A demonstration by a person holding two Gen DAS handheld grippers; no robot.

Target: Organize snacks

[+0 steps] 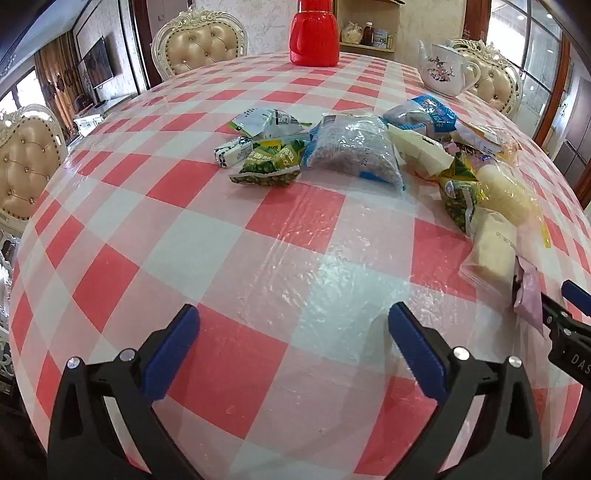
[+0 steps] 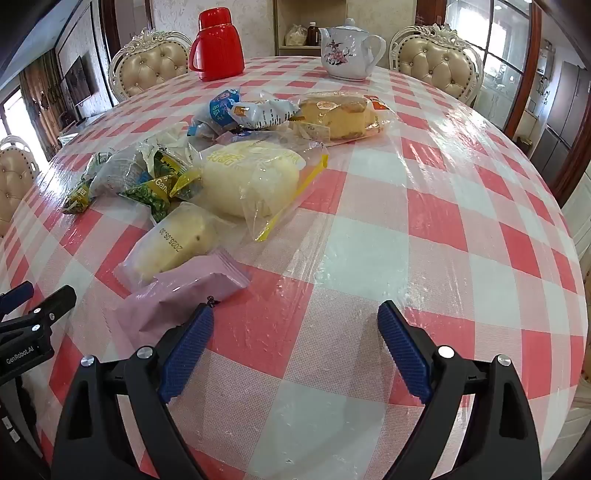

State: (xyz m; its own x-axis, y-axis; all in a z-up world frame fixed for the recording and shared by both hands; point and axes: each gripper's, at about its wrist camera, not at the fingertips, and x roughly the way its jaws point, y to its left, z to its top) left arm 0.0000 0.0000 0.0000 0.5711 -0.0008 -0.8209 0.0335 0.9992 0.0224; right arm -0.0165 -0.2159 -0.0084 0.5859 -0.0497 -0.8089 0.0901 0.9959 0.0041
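Observation:
Several snack packets lie scattered on a red-and-white checked table [image 1: 207,229] [image 2: 424,206]. In the left wrist view I see a clear bag of grey snacks [image 1: 352,151], a green pineapple packet [image 1: 271,162] and a small white-wrapped bar [image 1: 232,149]. The right wrist view shows a pink packet [image 2: 173,299], a clear-wrapped pale bun [image 2: 173,247], a large pale bun in a bag [image 2: 247,177] and a bagged cake [image 2: 340,114]. My left gripper [image 1: 293,317] is open over bare cloth. Beside the pink packet, my right gripper [image 2: 295,314] is open, with nothing between its fingers.
A red thermos [image 1: 314,33] [image 2: 218,46] and a white flowered teapot [image 1: 445,70] [image 2: 347,50] stand at the far side of the table. Padded chairs [image 1: 201,46] [image 2: 437,59] ring the table. The right gripper's tip shows at the left view's right edge.

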